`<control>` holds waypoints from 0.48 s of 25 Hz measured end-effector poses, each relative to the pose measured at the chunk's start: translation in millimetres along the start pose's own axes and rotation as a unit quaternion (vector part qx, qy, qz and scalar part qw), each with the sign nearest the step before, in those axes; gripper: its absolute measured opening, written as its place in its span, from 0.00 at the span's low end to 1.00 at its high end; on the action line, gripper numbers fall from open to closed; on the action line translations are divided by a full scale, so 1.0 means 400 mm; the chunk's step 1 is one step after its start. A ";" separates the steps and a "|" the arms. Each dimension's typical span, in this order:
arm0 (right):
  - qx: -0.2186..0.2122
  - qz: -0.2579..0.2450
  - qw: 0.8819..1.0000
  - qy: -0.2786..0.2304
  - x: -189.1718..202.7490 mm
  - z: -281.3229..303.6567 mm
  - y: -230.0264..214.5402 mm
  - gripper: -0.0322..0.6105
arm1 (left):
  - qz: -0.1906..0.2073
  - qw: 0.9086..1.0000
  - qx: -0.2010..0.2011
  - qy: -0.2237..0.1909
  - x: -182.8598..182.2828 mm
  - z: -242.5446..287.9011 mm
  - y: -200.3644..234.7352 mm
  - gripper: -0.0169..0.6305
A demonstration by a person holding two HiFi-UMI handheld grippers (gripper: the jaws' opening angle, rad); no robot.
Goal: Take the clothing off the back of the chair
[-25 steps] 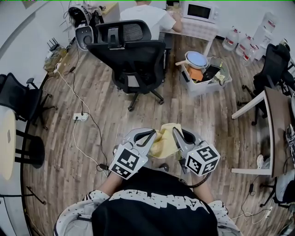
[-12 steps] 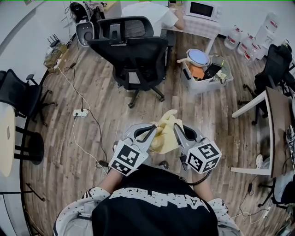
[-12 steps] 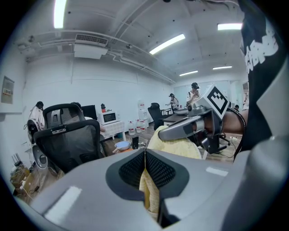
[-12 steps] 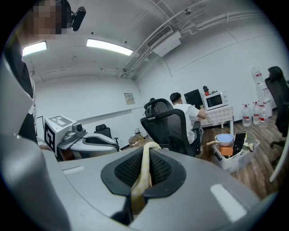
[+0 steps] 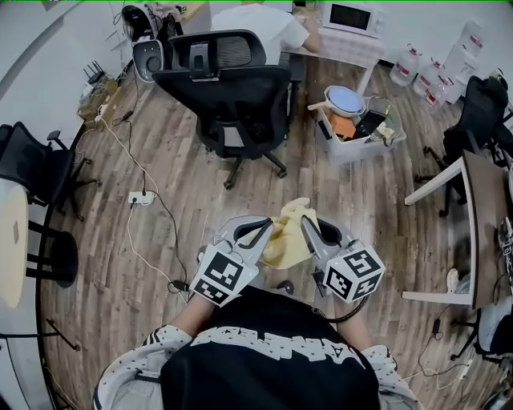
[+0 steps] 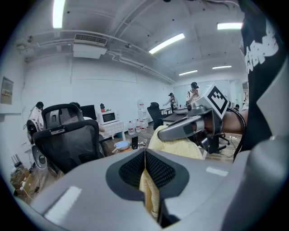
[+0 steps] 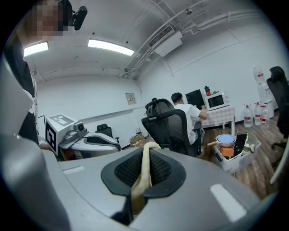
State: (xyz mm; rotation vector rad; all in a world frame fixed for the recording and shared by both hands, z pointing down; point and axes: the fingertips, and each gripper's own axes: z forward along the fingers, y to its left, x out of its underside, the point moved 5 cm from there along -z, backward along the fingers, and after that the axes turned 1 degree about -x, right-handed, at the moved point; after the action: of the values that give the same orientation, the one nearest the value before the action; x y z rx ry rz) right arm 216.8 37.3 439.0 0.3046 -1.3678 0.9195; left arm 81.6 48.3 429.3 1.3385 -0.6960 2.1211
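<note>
Wood-plank flooring point(image 5: 361, 208) filled most of the head view. A black office chair point(image 5: 232, 96) stood in the upper centre of the frame. Behind it, at the top edge, a person point(image 5: 264, 20) in a white shirt sat at a table beside a microwave point(image 5: 351, 16). Right of the chair a clear plastic bin point(image 5: 345, 154) held assorted items, and water jugs point(image 5: 405, 66) stood toward the upper right corner. A white power strip point(image 5: 139, 198) lay on the floor at the left, its cable trailing down the frame.

The yellow clothing point(image 5: 287, 236) was in the lower centre, bunched up between the two grippers and well apart from the chair. The left gripper point(image 5: 267, 228) had its jaws pressed fully together on a thin fold of the fabric. In the left gripper view a narrow yellow strip ran down between the pads. The right gripper point(image 5: 305, 227) was clamped on the same garment, its jaws held barely apart by a thicker roll of cloth pinched between them. Both grippers sat side by side with their tips toward the top of the frame.
</note>
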 end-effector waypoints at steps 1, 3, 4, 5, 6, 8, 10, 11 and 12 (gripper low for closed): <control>0.001 0.000 1.000 0.000 0.002 -0.004 -0.002 0.10 | 0.000 1.000 0.000 0.000 -0.001 0.002 -0.004 0.03; 0.001 0.001 1.000 0.001 0.006 -0.013 -0.007 0.10 | 0.001 1.000 0.001 0.000 -0.002 0.005 -0.014 0.03; 0.001 0.002 1.000 0.002 0.008 -0.017 -0.009 0.10 | 0.001 1.000 0.002 0.001 -0.002 0.007 -0.018 0.03; 0.001 0.001 1.000 0.003 0.009 -0.020 -0.011 0.10 | 0.001 1.000 0.002 0.002 -0.002 0.009 -0.022 0.03; 0.000 0.001 1.000 0.004 0.009 -0.022 -0.013 0.10 | 0.000 1.000 0.002 0.003 -0.001 0.010 -0.024 0.03; -0.001 0.001 1.000 0.004 0.009 -0.027 -0.016 0.10 | 0.000 1.000 0.002 0.004 -0.002 0.012 -0.029 0.03; -0.001 0.001 1.000 0.004 0.008 -0.030 -0.020 0.10 | 0.000 1.000 0.002 0.005 -0.003 0.015 -0.033 0.03; -0.002 0.001 1.000 0.004 0.008 -0.032 -0.021 0.10 | 0.000 1.000 0.002 0.006 -0.003 0.015 -0.035 0.03; -0.002 0.001 1.000 0.003 0.008 -0.034 -0.021 0.10 | 0.001 1.000 0.001 0.006 -0.003 0.015 -0.037 0.03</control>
State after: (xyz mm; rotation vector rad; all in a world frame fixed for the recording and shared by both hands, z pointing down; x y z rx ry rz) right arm 232.1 42.3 441.7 0.2974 -1.3638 0.9178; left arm 95.9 54.7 432.6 1.3250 -0.6902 2.1308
